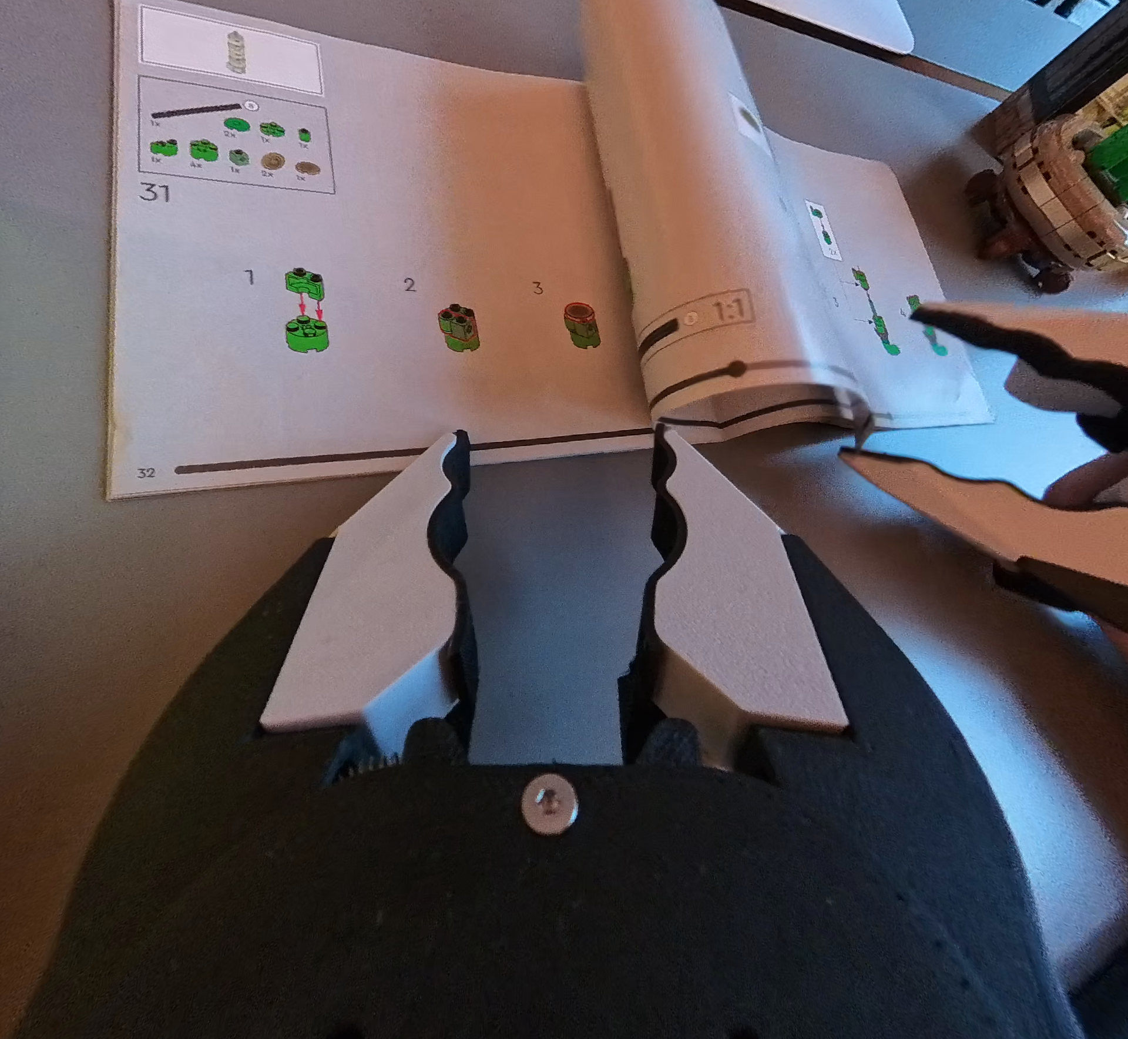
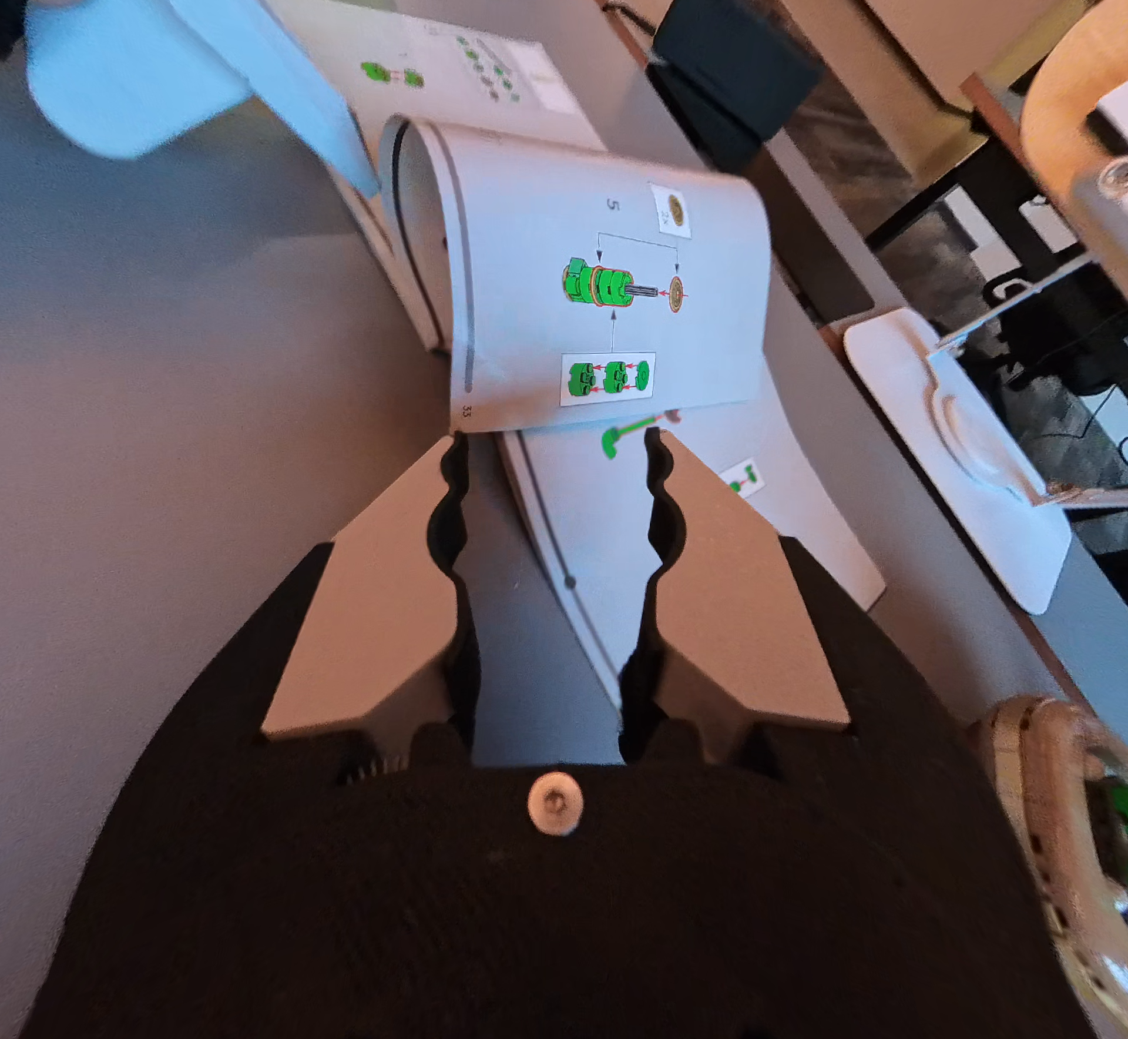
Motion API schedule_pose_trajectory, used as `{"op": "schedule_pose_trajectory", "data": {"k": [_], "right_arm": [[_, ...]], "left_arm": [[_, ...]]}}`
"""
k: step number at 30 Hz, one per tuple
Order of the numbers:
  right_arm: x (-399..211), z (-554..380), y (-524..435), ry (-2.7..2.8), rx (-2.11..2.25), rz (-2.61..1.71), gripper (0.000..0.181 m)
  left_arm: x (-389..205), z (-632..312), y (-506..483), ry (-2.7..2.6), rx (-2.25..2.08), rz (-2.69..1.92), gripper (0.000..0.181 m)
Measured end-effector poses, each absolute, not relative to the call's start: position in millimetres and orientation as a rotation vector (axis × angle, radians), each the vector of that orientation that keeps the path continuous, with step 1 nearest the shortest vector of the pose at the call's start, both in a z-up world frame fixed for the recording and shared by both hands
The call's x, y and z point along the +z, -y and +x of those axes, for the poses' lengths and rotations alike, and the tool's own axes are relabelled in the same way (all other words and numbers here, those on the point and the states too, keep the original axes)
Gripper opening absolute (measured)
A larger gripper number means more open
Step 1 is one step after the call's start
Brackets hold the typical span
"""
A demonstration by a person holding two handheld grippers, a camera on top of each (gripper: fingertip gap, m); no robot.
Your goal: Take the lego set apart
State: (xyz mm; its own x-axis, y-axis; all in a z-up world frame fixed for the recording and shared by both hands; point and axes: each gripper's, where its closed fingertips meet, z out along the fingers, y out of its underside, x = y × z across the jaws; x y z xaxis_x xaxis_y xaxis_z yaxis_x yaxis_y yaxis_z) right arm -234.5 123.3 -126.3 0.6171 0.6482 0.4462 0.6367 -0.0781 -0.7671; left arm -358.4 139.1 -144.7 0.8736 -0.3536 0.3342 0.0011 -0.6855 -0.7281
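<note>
Left gripper (image 1: 558, 439), black body with pale wavy-edged fingers, sits nearest the lens, level over the grey tabletop (image 1: 61, 582); jaws wide, nothing between them, tips at the near edge of the booklet. Right gripper (image 2: 555, 436), same build, tilted, jaws also wide and empty; in the left wrist view it enters from the right edge (image 1: 885, 381) with its fingers about the booklet's lower right corner, contact with the paper not resolvable.

White open instruction booklet (image 1: 366, 252) lies flat on the table, printed with green brick diagrams; one page (image 2: 610, 277) stands curled up over the spine, its free edge just ahead of the right gripper's tips. White flat monitor base (image 2: 952, 448) lies beyond the booklet at the table's far edge. Black boxy object (image 2: 732, 51) sits further off.

Tan and brown round lego model with green parts (image 1: 1056, 197) stands on the table right of the booklet, well apart from the left gripper, close beside the right gripper's body (image 2: 1050, 826). Neither gripper touches it.
</note>
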Motion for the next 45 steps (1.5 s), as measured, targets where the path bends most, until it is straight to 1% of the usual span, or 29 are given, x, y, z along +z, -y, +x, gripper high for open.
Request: {"op": "schedule_pose_trajectory", "data": {"k": [4, 7, 8, 14, 19, 25, 33, 35, 39, 45], "right_arm": [[-110.3, -243.9, -140.8, 1.032, 0.024, -1.733, 0.054], [-100.4, -251.0, -152.6, 1.030, 0.028, -1.723, 0.052], [-97.1, -252.9, -155.5, 1.026, 0.034, -1.721, 0.052], [-84.0, -239.5, -153.8, 0.952, 0.136, -1.763, 0.051], [-97.5, -206.8, -127.5, 0.867, 0.325, -1.884, 0.051], [-110.7, -173.2, -102.6, 0.752, 0.479, -1.938, 0.042], [-115.8, -152.9, -109.0, 0.771, 0.387, -1.936, 0.039], [-119.9, -152.8, -109.1, 0.809, 0.344, -1.939, 0.039], [-127.8, -155.1, -107.7, 0.887, 0.273, -1.940, 0.038], [-132.6, -156.9, -106.7, 0.935, 0.230, -1.936, 0.038]], "left_arm": [[-143.1, -353.3, -138.7, -0.308, -0.588, -2.252, 0.065], [-139.8, -350.8, -140.6, -0.343, -0.572, -2.226, 0.063], [-138.1, -350.9, -142.1, -0.353, -0.564, -2.214, 0.060], [-138.8, -359.6, -148.8, -0.341, -0.531, -2.209, 0.031], [-141.3, -373.9, -155.1, -0.252, -0.563, -2.231, 0.018], [-145.4, -384.1, -163.6, -0.185, -0.612, -2.242, 0.013], [-146.7, -386.9, -163.4, -0.070, -0.753, -2.243, 0.017], [-146.9, -387.9, -163.7, -0.067, -0.749, -2.244, 0.013], [-149.0, -382.6, -161.4, -0.108, -0.762, -2.261, 0.001], [-152.2, -380.2, -158.9, -0.160, -0.723, -2.284, 0.000]]}}
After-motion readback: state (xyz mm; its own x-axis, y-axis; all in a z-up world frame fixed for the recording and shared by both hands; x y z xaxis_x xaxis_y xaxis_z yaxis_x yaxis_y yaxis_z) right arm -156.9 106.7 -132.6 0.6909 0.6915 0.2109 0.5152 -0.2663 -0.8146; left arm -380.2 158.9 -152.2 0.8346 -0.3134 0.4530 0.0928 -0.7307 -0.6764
